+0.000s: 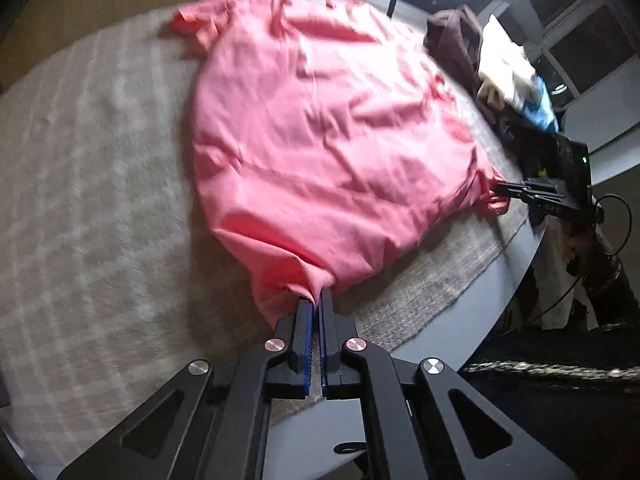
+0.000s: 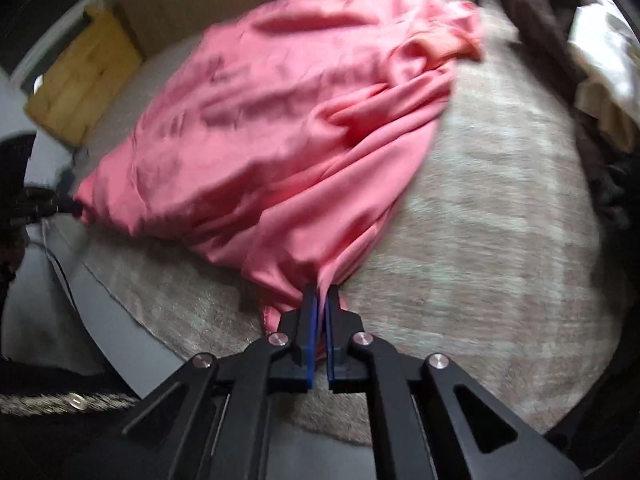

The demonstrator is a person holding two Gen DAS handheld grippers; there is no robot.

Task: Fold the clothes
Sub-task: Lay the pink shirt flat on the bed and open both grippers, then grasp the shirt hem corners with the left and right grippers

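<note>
Two grips: I have both tongs clamped on the near hem of the pink shirt point(image 1: 320, 120), one at each bottom corner.
Left gripper point(image 1: 316, 304): jaws pinched together with a bunch of hem caught between the blue pads; no gap I can see.
Right gripper point(image 2: 321, 300): same, closed tight on the other corner, cloth gathered into a knot at the tips.
Shirt: spread over the grey blanket point(image 1: 80, 200) on the table point(image 1: 500, 272), hem near me, sleeves and collar at the far end; the right side is rumpled into long folds.
Handling: I judge it light, limp and a little slick; it will sag between the two holds and drag wrinkles along if pulled flat.
Where to hold: corners are right for this; I would keep the hem taut between them before lifting.
Risk: thin bunches may slip from the pads.
Clutter: a pile of clothes point(image 1: 500, 68) sits far right, well apart.
</note>
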